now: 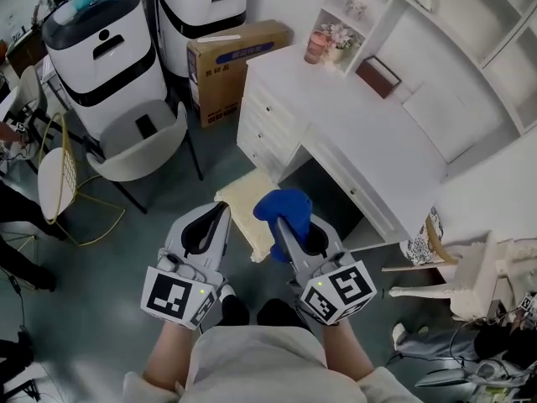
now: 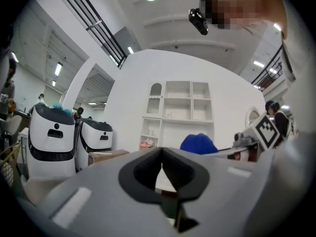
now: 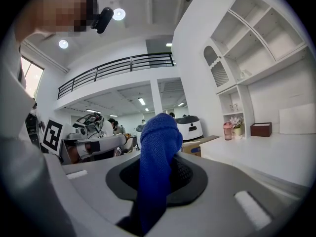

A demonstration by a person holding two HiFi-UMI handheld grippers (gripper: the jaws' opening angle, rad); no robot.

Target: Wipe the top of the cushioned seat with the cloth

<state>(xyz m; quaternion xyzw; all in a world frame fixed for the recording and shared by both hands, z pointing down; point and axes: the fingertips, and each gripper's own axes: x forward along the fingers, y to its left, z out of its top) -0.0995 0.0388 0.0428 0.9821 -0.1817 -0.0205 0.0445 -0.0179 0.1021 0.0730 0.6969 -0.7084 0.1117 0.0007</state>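
Right gripper (image 1: pixel 288 229) jaws clenched on blue cloth (image 3: pixel 157 152); left gripper (image 2: pixel 162 174) jaws together, empty

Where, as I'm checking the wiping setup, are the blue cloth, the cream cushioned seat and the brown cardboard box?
Blue knitted cloth (image 1: pixel 282 206): head view, its bunched top.
Cream square cushioned seat (image 1: pixel 239 201): head view, bare left part.
Brown cardboard box (image 1: pixel 222 86): head view, front face.
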